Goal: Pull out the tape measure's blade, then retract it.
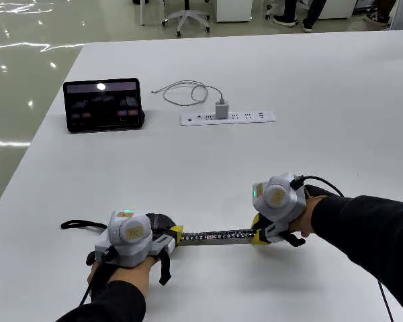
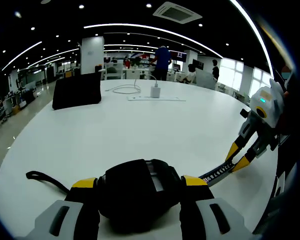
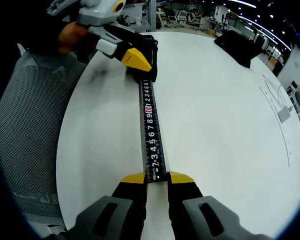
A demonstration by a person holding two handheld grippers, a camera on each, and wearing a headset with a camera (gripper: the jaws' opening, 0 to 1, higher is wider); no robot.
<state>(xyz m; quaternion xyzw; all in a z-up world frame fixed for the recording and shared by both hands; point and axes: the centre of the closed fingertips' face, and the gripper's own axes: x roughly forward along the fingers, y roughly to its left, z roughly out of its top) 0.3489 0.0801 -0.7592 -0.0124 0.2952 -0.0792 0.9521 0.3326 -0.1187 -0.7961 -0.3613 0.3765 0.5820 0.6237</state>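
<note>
Pulling the blade out looks to us like the step in hand; we see two handheld grippers facing each other low over a white table, with a short stretch of tape spanning the gap between them.

The left gripper has its yellow-tipped jaws closed against either side of the tape measure's black case, which rests on the table near the person's edge; a dark wrist strap trails from the case across the surface.

The right gripper has its jaws pinched together on the free end of the blade; the blade runs straight and flat from there back to the case, numbers facing up, lying on or just above the table.

Further back sit a dark tablet, a white power strip and a charger with a looped cable, all well apart from the work.

We judge the blade to be only partly out. The next move, if more length is wanted, calls for drawing the right gripper away in line with the blade while the left pins the case steady; any sideways pull could twist or kink the tape. Retracting then calls for walking the right gripper back toward the case under control; releasing the end outright could let the blade snap home.
</note>
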